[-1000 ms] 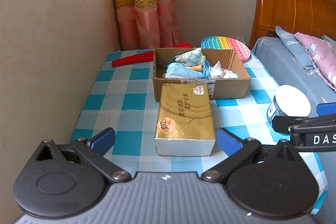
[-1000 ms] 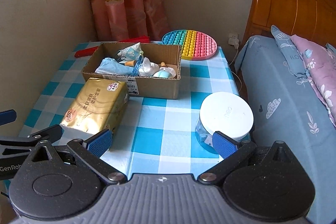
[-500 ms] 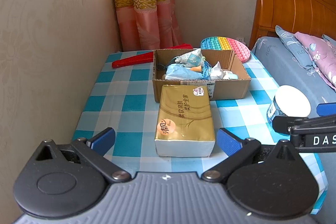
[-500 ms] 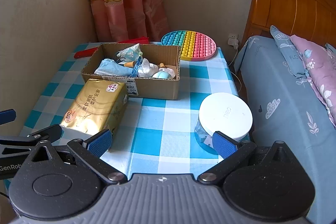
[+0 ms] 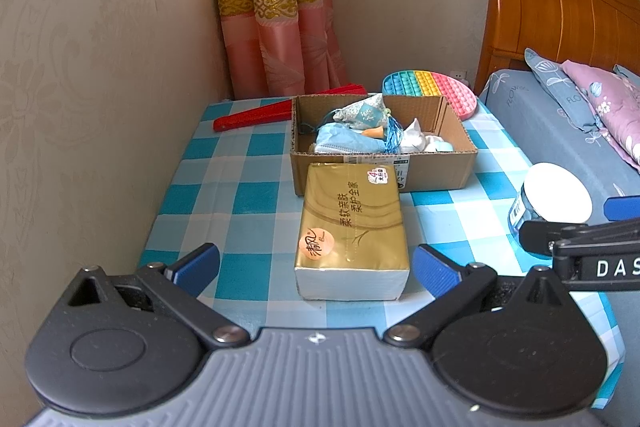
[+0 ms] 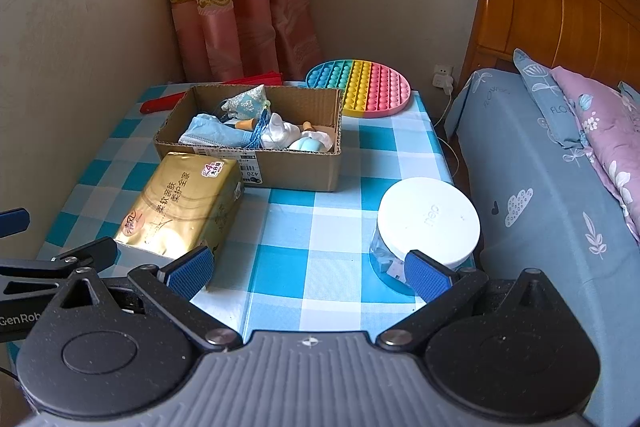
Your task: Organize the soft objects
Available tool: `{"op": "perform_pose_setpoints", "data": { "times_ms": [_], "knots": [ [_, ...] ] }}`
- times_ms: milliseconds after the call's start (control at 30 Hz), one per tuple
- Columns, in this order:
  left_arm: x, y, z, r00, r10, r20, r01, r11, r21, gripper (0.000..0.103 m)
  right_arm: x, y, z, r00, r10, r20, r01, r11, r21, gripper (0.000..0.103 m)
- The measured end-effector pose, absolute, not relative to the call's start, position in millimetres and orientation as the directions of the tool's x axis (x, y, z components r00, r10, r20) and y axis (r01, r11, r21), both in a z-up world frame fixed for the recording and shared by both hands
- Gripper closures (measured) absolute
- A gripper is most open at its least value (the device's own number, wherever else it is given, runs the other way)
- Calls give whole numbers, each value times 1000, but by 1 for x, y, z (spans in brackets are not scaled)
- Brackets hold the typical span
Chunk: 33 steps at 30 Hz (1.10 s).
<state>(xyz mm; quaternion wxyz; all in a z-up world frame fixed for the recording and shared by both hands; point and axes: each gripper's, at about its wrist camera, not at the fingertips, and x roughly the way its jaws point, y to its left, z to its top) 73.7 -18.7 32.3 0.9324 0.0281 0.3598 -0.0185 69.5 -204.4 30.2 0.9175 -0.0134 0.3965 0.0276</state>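
A gold tissue pack lies on the blue checked tablecloth, its far end against a cardboard box. Inside the box are a blue face mask, a patterned fabric pouch and white soft items. My left gripper is open just short of the pack's near end, fingers wider than the pack. My right gripper is open above the cloth, its right finger in front of a clear jar with a white lid.
A round rainbow pop-it toy lies behind the box. A red folded fan rests at the back left. A wall borders the left side, a curtain hangs behind, and a bed with pillows stands right.
Both views show a slight shift only. The grippers remain open and the objects have not moved.
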Motion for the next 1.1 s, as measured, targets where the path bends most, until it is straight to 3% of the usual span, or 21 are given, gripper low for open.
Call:
{"op": "perform_pose_setpoints", "data": {
  "times_ms": [1100],
  "knots": [
    [75, -17, 33, 738, -10, -675, 50, 998, 40, 1, 70, -202, 31, 686, 45, -726, -68, 998, -3, 0]
  ]
}}
